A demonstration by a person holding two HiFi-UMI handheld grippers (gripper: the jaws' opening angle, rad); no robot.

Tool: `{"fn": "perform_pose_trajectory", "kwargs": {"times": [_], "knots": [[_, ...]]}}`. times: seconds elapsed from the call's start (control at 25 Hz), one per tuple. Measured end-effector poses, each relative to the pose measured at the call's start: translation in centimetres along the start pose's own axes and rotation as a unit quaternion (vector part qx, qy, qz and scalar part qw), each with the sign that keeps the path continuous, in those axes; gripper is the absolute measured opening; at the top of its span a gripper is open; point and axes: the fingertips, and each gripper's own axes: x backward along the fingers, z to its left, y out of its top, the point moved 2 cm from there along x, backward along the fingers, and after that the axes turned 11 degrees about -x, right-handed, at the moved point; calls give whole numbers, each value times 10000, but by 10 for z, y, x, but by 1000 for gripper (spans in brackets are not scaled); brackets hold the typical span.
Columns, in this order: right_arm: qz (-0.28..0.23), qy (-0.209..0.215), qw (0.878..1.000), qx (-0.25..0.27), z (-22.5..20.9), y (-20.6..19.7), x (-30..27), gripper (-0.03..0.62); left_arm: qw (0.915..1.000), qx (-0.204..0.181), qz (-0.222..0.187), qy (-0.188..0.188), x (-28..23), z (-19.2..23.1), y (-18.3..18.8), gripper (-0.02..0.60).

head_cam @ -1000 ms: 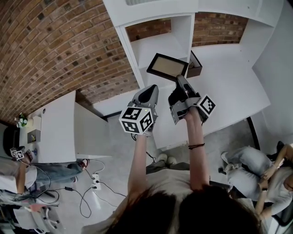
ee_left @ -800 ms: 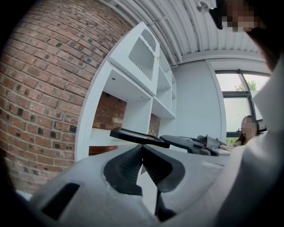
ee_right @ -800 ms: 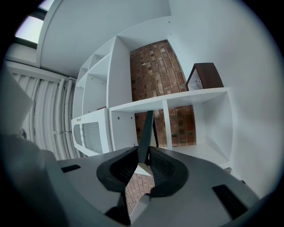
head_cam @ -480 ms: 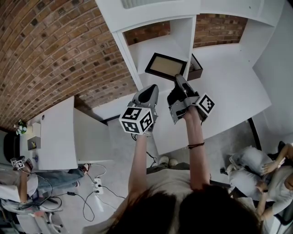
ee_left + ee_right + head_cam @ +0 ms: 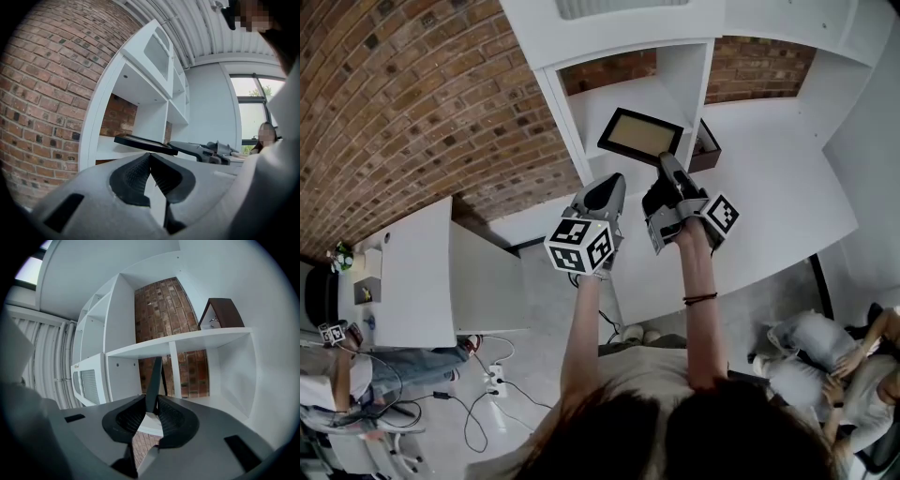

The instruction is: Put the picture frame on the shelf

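While the right gripper point(image 5: 668, 167) pinches the picture frame point(image 5: 642, 137) by its near edge, frame flat at the shelf point(image 5: 605, 98) mouth, divider point(image 5: 694, 80) close on its right, left gripper point(image 5: 602, 195) jaws pressed together, empty.

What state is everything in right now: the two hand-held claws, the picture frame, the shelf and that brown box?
Picture frame: clamped by one edge, in the air in front of the shelf opening, nearly flat, not set down.
Right gripper: shut on the picture frame.
Left gripper: jaws together, empty.
Shelf: open-fronted, no doors.
Brown box: resting on the white surface beside the divider, untouched.
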Motion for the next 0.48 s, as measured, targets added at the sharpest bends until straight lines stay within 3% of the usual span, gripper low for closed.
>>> {"fn": "perform_pose_trajectory", "kwargs": {"times": [0.48], "knots": [[65,-5,10000,16,-8,6,-21,74,10000,-76,-15,29,-13,14,1,11]]}}
